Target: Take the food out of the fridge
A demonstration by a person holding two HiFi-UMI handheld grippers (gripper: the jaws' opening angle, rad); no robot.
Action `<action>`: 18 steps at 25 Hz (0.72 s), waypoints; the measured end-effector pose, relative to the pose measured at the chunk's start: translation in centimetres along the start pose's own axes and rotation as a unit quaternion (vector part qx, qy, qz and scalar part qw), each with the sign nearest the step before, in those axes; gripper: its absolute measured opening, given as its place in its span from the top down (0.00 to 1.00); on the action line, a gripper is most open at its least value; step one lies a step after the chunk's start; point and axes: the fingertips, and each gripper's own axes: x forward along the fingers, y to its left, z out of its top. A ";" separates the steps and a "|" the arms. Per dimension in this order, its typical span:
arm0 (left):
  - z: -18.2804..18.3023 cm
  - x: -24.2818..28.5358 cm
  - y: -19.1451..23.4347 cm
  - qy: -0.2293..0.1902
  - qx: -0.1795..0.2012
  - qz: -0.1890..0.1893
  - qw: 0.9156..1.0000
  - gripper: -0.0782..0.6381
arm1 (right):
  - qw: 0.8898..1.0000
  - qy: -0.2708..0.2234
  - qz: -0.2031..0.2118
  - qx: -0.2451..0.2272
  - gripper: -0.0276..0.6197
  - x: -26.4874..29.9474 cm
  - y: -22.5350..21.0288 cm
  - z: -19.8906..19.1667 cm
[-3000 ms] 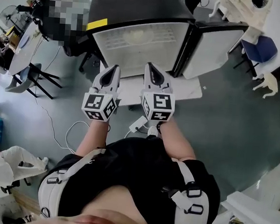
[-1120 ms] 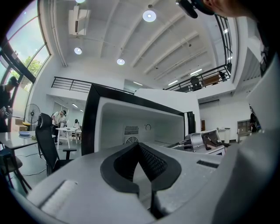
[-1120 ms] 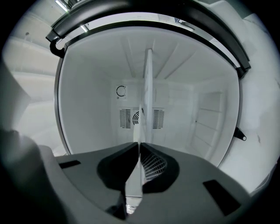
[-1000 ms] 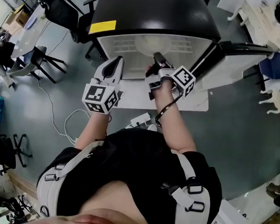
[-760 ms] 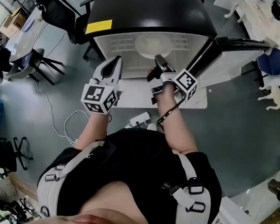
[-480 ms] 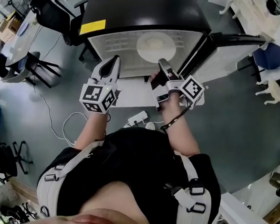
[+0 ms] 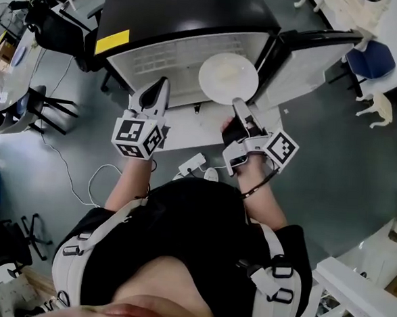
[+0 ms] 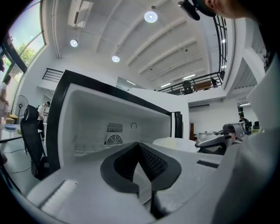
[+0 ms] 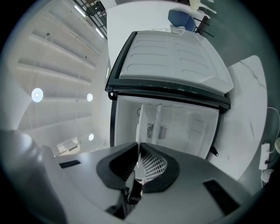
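White plate (image 7: 228, 78) is clamped at its rim by the right gripper (image 7: 240, 110) before the open fridge (image 7: 188, 11); left gripper (image 7: 158, 89) is closed, empty.

One fridge (image 7: 188, 11) is standing in view, with one door (image 7: 307, 60) and one yellow label (image 7: 112, 41) on its black top. One white plate (image 7: 228, 78) is showing before it. Two grippers are showing, the left gripper (image 7: 164, 83) and the right gripper (image 7: 237, 103), each bearing one marker cube (image 7: 137, 138), two cubes in all. One power strip (image 7: 192, 164) is lying on the floor. One blue chair (image 7: 371, 61) is standing at the right. Three round ceiling lamps (image 8: 151, 16) are shining in the left gripper view.
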 end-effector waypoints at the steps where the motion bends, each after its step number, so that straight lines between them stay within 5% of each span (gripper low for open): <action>1: -0.1 0.2 -0.2 0.001 0.000 -0.004 1.000 0.90 | 1.000 -0.004 0.001 -0.001 0.92 -0.4 -0.1 0.1; 18: 0.3 1.1 -1.9 -0.003 0.008 -0.032 0.999 0.90 | 1.000 -0.015 0.004 0.002 0.92 -1.2 -0.3 0.4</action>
